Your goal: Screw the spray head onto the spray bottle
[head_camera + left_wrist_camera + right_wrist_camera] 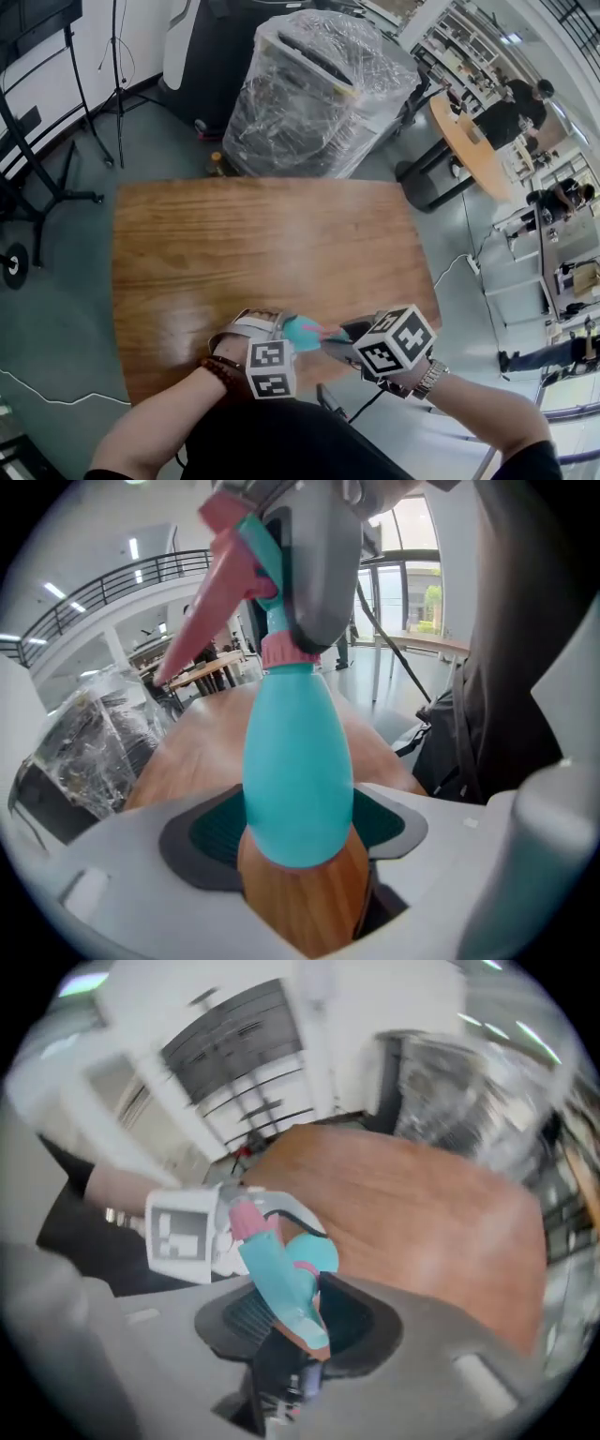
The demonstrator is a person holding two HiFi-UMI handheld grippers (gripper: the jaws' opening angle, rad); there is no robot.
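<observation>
At the wooden table's (pixel 262 244) six-o'clock edge, the left gripper's (pixel 281 336) jaws clamp the teal spray bottle (pixel 298 780). At its three o'clock, the right gripper's (pixel 345 336) jaws pinch the spray head (pixel 272 1274).

The left tongs (pixel 300 841) are clamped on a teal plastic spray bottle (pixel 295 771). The right tongs (pixel 292 1314) are clamped on a teal-and-pink spray head (pixel 272 1269), close by.

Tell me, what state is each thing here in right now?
Teal plastic spray bottle: held up in the air, gripped round its body.
Teal-and-pink spray head: sitting on the bottle's neck; tightness cannot be told.
Left gripper: fingers closed on the bottle.
Right gripper: fingers closed on the spray head.
</observation>
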